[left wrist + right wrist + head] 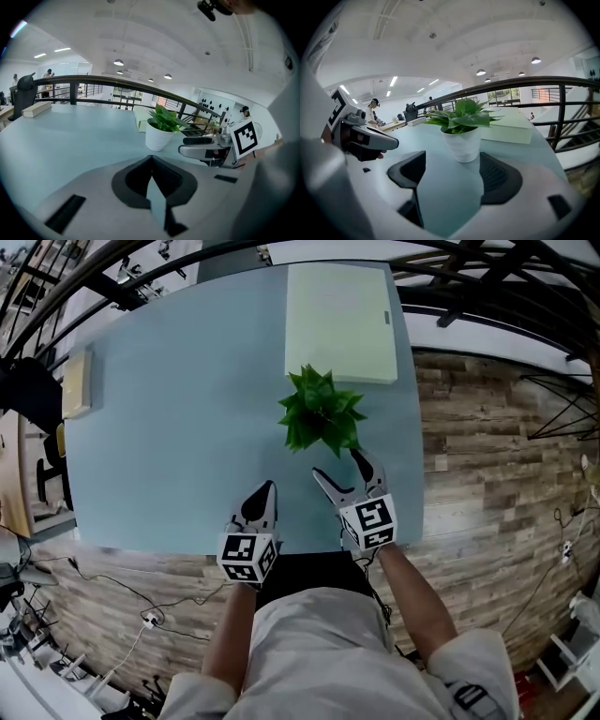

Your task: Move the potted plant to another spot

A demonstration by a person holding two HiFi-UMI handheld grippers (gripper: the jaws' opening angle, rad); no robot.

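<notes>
**A:** Head view first. Where is the potted plant (pixel 322 413)?

**B:** It stands upright on the pale blue table (pixel 187 409), toward the right side, just in front of a pale green box (pixel 339 320). Nothing is lifting it.

**A:** And the two grippers?

**B:** Both are by the table's near edge. The right gripper (pixel 339 465) points at the plant with its jaws spread, and one tip is at the fringe of the leaves. The left gripper (pixel 268 489) sits beside it, short of the plant, with its jaws drawn to a single point.

**A:** What about the left gripper view?

**B:** The jaws are pressed together with nothing between them. The plant stands ahead and a little to the right, clear of them. The right gripper shows at the right, near the pot.

**A:** And the right gripper view?

**B:** The jaws are wide apart, and the white pot (pixel 464 140) is centred just ahead of the gap. Only bare table lies between the pads, and as far as I can see neither pad touches the pot.

**A:** So how far along is the task?

**B:** I'd say it's at the very start. The approach is nearly finished, but nothing is gripped. The right gripper has yet to slide in around the pot, close, lift, carry and set it down. The free stretch of table to the left looks like an easy place to put it.
</notes>
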